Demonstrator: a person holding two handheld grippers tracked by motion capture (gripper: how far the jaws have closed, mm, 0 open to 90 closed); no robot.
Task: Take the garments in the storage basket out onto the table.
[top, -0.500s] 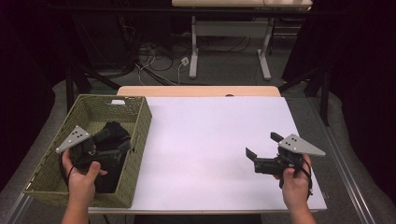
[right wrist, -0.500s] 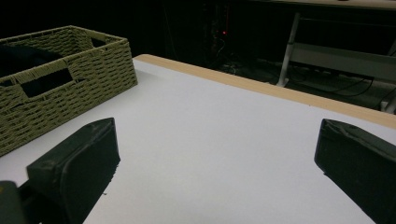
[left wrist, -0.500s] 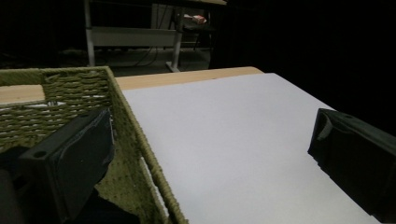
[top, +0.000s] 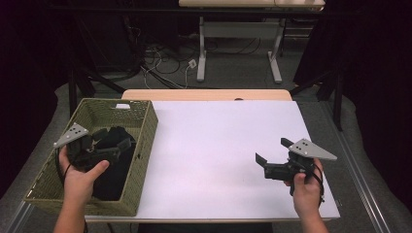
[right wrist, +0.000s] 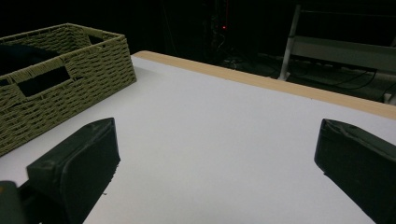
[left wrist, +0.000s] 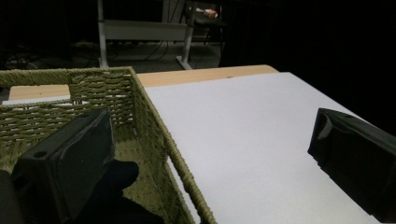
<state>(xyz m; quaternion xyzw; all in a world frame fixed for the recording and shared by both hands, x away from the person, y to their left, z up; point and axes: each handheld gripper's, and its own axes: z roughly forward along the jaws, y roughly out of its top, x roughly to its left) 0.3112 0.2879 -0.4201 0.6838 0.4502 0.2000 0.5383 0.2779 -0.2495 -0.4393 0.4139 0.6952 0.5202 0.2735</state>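
Hovering over the woven basket (top: 141,124), the left gripper (top: 119,143) is standing wide open and empty above the dark cloth (top: 114,170) just below it; one jaw is risking catching the basket wall beside it, while the right gripper (top: 269,158) is waiting open and empty over the desk (top: 218,141)

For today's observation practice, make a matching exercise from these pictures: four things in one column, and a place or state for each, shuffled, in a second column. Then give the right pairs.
Things:
1. woven basket
2. dark cloth
3. left gripper
4. right gripper

Places or states:
A. open, above the bare white table top, nothing between the jaws
B. lying inside the basket
C. standing on the left part of the table
D. open, held over the basket's inside

Pairs: 1-C, 2-B, 3-D, 4-A
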